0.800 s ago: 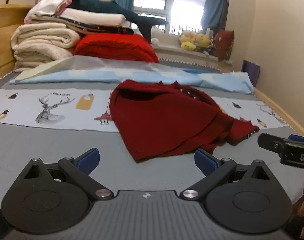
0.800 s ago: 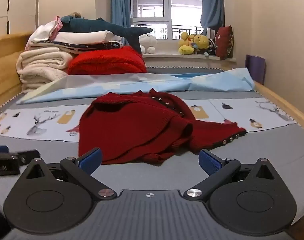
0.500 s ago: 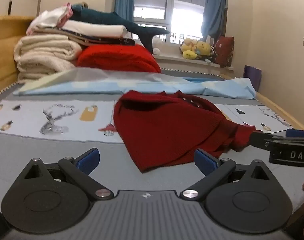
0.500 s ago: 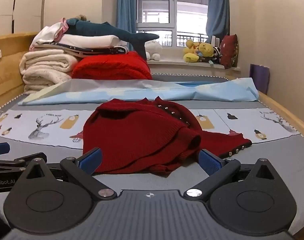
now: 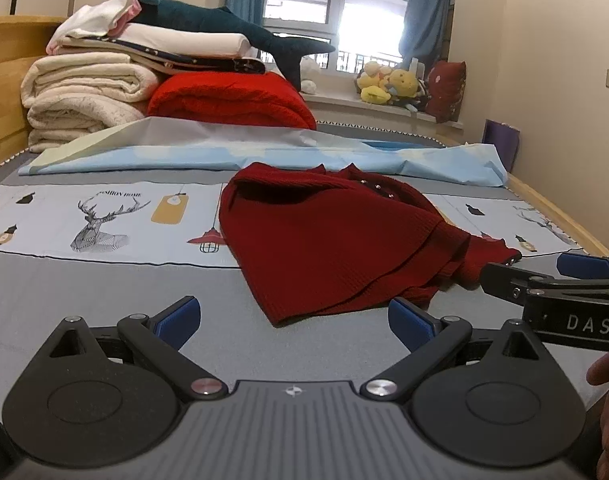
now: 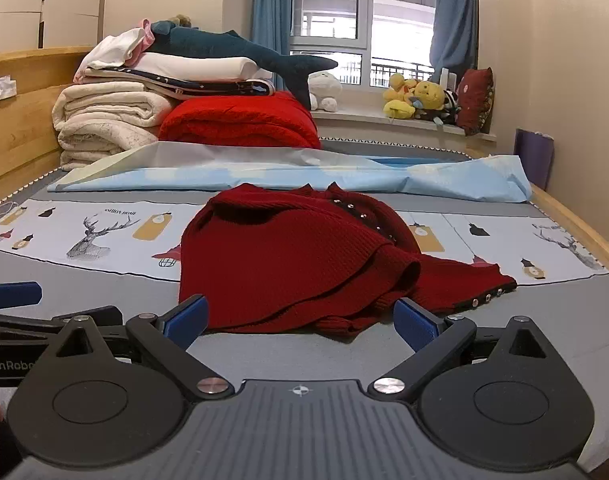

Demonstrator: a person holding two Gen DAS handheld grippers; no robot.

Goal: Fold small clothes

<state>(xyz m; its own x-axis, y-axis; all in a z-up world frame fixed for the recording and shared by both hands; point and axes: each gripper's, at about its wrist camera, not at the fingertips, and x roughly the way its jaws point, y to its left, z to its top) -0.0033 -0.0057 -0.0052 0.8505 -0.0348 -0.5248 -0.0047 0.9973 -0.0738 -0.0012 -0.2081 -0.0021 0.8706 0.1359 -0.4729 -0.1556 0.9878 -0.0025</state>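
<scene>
Nearest us, the left gripper (image 5: 292, 318) with its blue-padded black fingers gapes wide, empty, over smooth grey bedding; the right gripper (image 6: 300, 318) is just as wide, gripping nothing. Just beyond both lies the crumpled dark red ribbed knit sweater (image 6: 296, 264), studded sleeve trailing right across the deer-print sheet (image 5: 104, 216). Only the right view catches the sweater's bunched hem up close. Farther back, fluffy cream folded blankets (image 6: 104, 120) and a plush teal shark (image 6: 232, 48)
</scene>
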